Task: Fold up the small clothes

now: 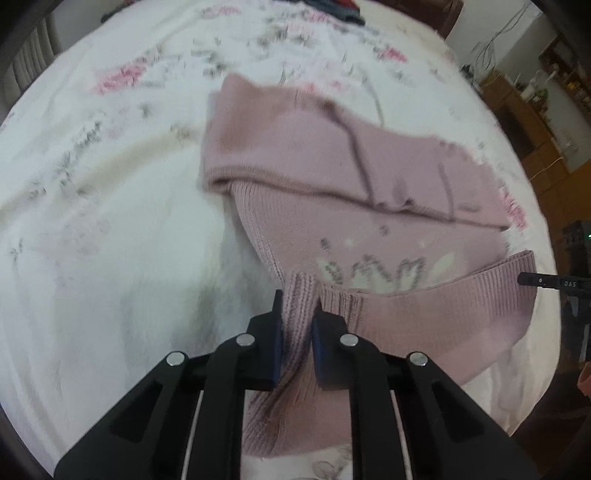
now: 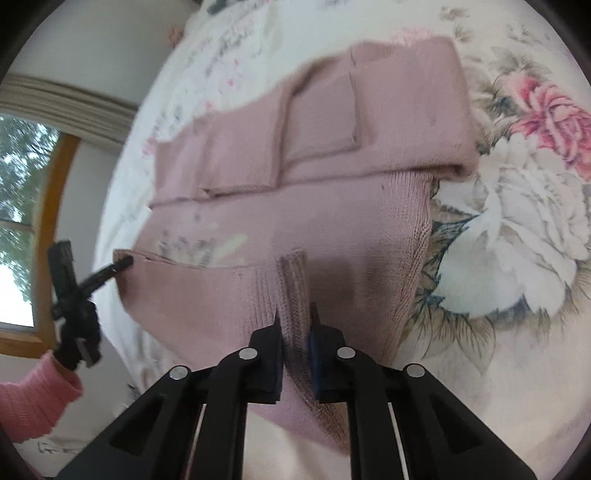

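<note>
A small dusty-pink knit sweater (image 1: 332, 158) lies on the bed, its sleeves folded across the far part and a pale knitted pattern (image 1: 373, 271) showing on the body. My left gripper (image 1: 297, 308) is shut on the ribbed hem at one corner, which it lifts off the bed. In the right wrist view the same sweater (image 2: 332, 155) fills the middle, and my right gripper (image 2: 294, 319) is shut on the hem's other corner. The left gripper (image 2: 123, 263) also shows at the sweater's left edge, held by a hand in a pink sleeve (image 2: 33, 398).
A white bedsheet (image 1: 110, 221) with pink and grey flowers covers the bed. Dark folded clothes (image 1: 332, 9) lie at the far edge. Wooden furniture (image 1: 535, 122) stands to the right, and a window (image 2: 22, 221) to the left.
</note>
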Tool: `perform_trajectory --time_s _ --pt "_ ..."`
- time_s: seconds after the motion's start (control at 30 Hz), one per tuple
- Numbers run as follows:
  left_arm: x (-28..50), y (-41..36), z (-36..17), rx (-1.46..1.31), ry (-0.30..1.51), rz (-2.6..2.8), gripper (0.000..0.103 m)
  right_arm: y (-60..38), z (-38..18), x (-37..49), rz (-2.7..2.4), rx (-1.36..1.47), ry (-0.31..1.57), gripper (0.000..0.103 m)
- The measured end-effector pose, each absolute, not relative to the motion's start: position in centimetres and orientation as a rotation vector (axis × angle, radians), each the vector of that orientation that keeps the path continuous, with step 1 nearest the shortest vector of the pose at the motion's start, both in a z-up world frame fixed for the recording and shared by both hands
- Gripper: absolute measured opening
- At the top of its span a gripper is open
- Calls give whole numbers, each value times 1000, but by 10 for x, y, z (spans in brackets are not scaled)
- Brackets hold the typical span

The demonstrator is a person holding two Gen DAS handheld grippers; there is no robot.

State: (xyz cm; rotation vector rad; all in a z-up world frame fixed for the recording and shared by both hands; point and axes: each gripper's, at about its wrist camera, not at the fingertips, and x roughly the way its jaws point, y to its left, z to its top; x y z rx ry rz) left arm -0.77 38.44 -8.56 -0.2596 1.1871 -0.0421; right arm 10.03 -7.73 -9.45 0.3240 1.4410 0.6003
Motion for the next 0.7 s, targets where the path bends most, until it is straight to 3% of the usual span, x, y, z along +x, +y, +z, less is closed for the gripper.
perform_trajectory --time_s 0.43,0.7 --pt "-14 372 -24 -242 1055 -79 9 -92 -29 95 623 391 1314 10" --pt "84 377 -17 -300 941 -83 8 -100 -12 168 533 456 1206 10"
